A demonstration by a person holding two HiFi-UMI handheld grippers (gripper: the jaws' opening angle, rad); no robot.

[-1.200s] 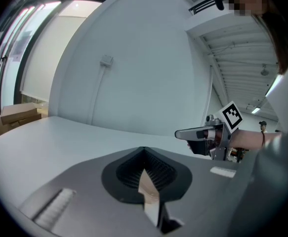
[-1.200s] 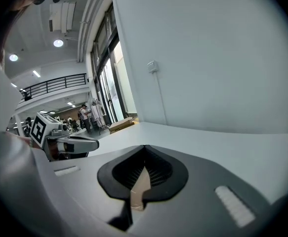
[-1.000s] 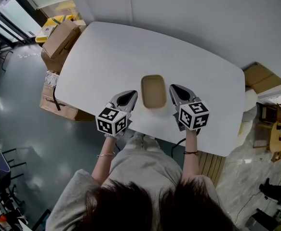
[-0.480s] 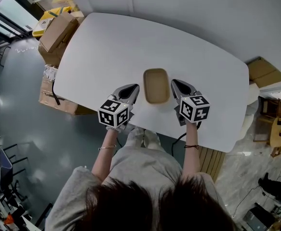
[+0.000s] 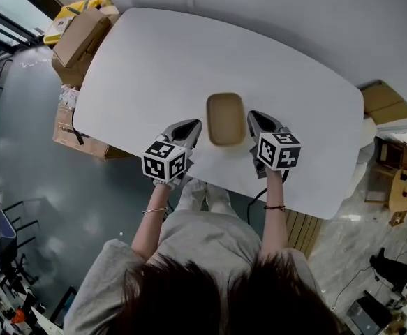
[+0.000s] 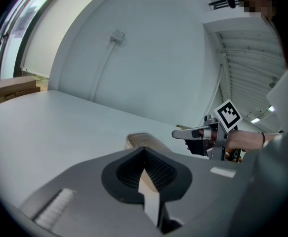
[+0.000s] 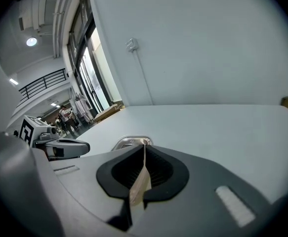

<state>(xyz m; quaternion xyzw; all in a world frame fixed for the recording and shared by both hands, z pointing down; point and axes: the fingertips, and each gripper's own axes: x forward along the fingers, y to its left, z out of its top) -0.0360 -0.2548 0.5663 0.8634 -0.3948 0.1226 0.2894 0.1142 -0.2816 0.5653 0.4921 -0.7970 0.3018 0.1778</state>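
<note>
The white worktop (image 5: 189, 61) has rounded corners and a plain matte surface. One shallow tan tray (image 5: 225, 119) lies flat on it near the front edge, its long side pointing away from that edge.

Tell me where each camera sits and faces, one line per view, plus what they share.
Head view: on the person's head, looking steeply down at the white table; hair, arms, left gripper and right gripper show.
Left gripper view: on the left gripper, facing along its shut jaws across the table to the wall; right gripper at right.
Right gripper view: mirrored, shut jaws, left gripper at left.
Shared: the tan tray shows in all.
</note>
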